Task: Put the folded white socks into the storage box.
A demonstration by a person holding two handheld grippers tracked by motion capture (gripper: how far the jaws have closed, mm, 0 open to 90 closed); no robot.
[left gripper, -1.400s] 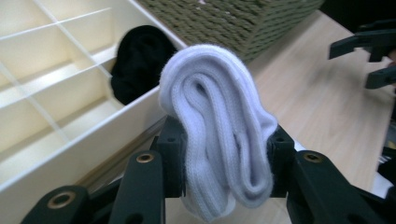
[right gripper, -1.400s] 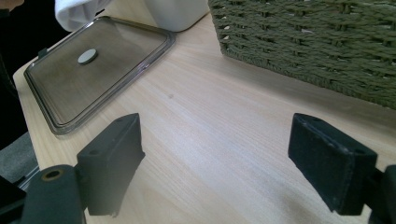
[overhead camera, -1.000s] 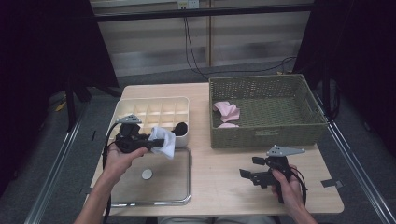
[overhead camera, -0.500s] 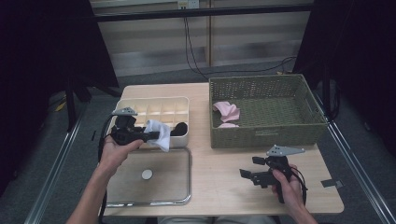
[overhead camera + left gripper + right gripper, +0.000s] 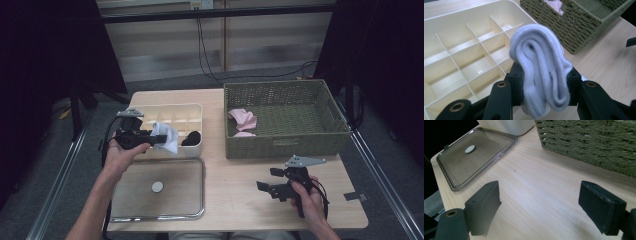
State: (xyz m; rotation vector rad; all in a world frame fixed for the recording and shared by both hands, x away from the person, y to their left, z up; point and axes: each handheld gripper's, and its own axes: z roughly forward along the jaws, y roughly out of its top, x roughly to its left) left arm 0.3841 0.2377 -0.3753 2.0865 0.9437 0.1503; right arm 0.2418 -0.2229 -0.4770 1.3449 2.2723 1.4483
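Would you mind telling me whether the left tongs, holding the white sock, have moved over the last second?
Yes. The left tongs carried the white sock up the picture, from over the clear lid to the cream divided box.

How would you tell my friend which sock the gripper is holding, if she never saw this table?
Find the cream box with little compartments on the wooden table's left side, next to the green woven basket. Just above its near edge, the left gripper squeezes a rolled-up sock. It is pale bluish white, while the cloth in the basket is pink and the roll in the box is black.
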